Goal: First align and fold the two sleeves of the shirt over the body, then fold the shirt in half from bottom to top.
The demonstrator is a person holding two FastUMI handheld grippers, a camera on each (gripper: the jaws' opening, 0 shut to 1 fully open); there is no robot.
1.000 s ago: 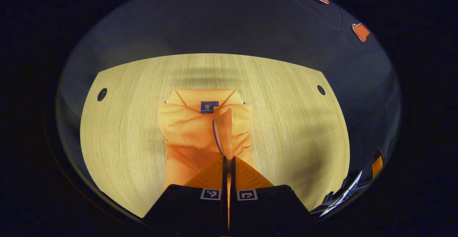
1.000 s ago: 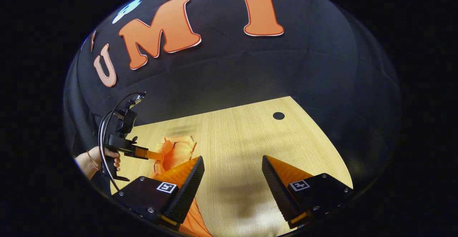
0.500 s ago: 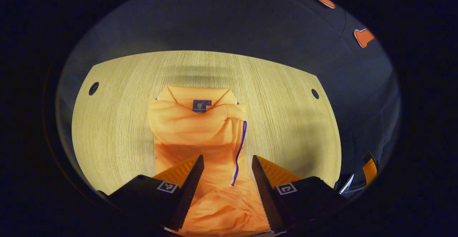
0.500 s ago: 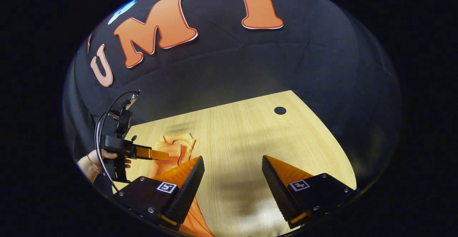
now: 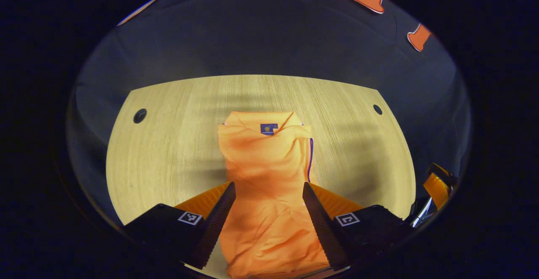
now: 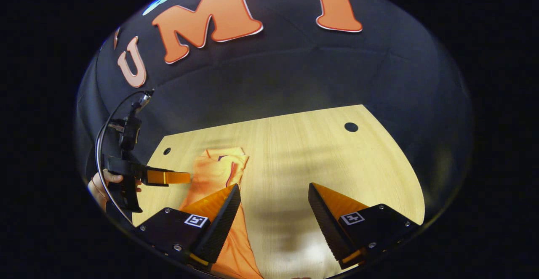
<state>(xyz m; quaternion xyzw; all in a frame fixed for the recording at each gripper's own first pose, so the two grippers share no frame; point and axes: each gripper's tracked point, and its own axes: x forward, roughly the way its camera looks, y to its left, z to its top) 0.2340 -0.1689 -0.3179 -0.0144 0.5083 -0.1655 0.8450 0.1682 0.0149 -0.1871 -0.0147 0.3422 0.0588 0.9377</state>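
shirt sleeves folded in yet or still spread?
Folded in: the shirt lies as a narrow strip on the table, no sleeve sticking out sideways. Bottom-to-top fold not done.

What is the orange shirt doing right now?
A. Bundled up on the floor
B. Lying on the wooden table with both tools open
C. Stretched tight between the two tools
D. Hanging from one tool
B: the shirt lies on the table; the left tool and right tool are both open.

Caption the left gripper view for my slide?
Open left gripper above the orange shirt, sleeves folded in, on the wooden table.
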